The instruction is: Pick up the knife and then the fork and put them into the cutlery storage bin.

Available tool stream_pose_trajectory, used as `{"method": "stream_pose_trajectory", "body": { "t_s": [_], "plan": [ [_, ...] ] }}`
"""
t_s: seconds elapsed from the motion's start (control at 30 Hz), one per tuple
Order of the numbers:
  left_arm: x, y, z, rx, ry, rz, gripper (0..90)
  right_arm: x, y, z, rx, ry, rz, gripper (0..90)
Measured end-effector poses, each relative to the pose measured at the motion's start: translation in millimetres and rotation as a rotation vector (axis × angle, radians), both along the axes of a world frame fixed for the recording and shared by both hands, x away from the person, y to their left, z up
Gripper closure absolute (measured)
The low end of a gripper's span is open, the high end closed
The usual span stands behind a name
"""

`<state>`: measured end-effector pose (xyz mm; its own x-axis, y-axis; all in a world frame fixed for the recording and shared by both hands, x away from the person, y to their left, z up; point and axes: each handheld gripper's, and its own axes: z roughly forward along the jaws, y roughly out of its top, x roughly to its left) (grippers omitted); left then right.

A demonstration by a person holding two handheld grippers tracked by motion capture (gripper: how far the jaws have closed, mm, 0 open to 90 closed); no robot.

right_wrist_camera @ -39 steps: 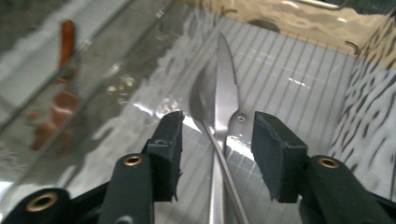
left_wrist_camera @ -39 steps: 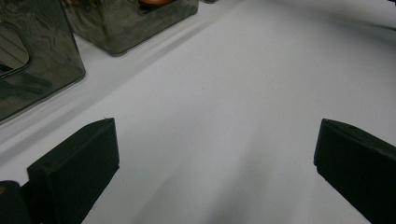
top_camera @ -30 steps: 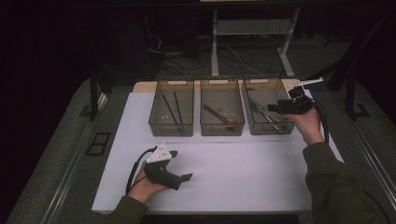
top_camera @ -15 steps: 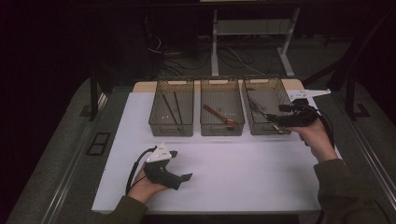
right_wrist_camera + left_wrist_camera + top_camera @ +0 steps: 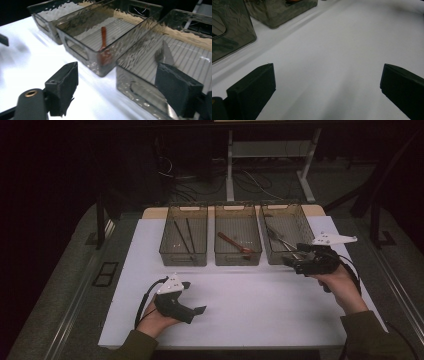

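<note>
Three smoky translucent bins stand in a row at the back of the white mat (image 5: 260, 305). The left bin (image 5: 183, 254) holds dark sticks. A brown wooden spoon (image 5: 234, 243) (image 5: 103, 45) lies in the middle bin (image 5: 238, 256). Metal utensils (image 5: 278, 240), one a knife (image 5: 167, 53), lie in the right bin (image 5: 274, 255). My right gripper (image 5: 289, 262) (image 5: 117, 75) hovers at that bin's front right corner; its jaws have just been opening, now open with nothing between them. My left gripper (image 5: 198, 310) (image 5: 327, 75) rests on the mat at front left, open and empty.
The mat lies on a grey table (image 5: 70, 300) with a dark edge strip at the left. A desk frame and cables (image 5: 230, 175) stand beyond the table in the dark. Bare mat stretches between the two grippers, in front of the bins.
My right gripper has drawn back from above the right bin toward the person and now sits by its front corner. The left gripper has stayed put.
</note>
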<state>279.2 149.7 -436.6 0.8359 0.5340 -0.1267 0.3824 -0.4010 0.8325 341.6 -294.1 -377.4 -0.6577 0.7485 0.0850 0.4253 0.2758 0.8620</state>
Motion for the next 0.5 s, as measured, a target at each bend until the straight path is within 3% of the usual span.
{"method": "stream_pose_trajectory", "body": {
  "t_s": [0.5],
  "plan": [
    [-0.8,0.3,0.4,-0.007,-0.001,-0.007,0.0,-37.8,17.6,-27.7,-0.008,-0.01,0.046,17.2]
  ]
}}
